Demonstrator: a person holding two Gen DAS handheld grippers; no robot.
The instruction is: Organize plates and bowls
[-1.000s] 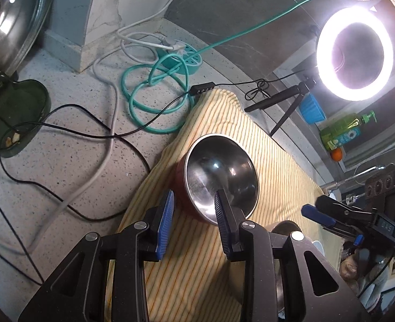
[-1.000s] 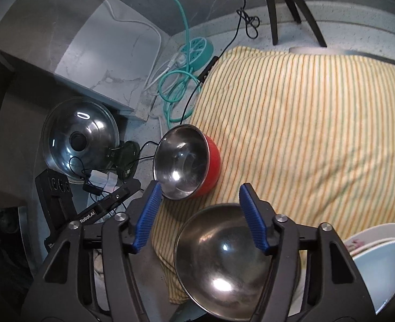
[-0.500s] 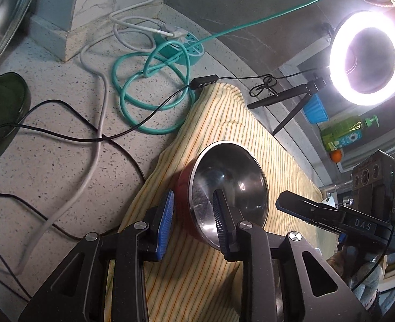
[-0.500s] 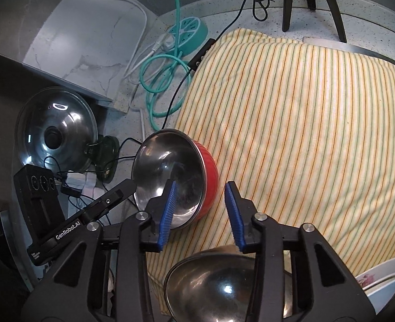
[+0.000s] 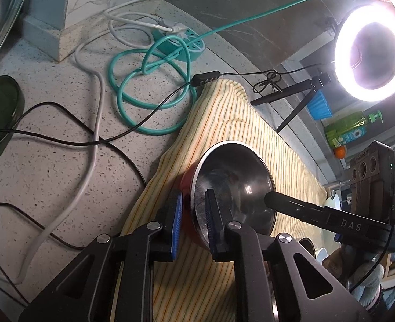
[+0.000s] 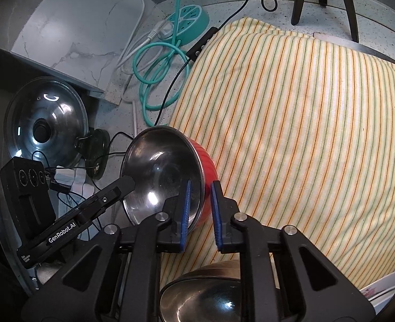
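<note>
- Two grippers on one item: red-outside, steel-lined round bowl point(image 5: 232, 185) point(image 6: 167, 171), tilted, at near-left edge of yellow striped cloth point(image 6: 299, 123).
- Left gripper point(image 5: 193, 216): blue pads straddle bowl rim, one inside, one on red wall; narrowed onto rim, pinching it.
- Right gripper point(image 6: 200, 209): pads either side of opposite rim, same pinch; contact looks firm.
- Second plain steel bowl point(image 6: 205, 297) near edge, under right gripper.
- White plates point(image 6: 385, 287) at near right, partly cut off.
- Teal coiled cable point(image 5: 149, 96) on speckled counter point(image 5: 49, 166), far left of cloth.
- Glass pot lid point(image 6: 45, 123) left; ring light point(image 5: 372, 51) far right.
</note>
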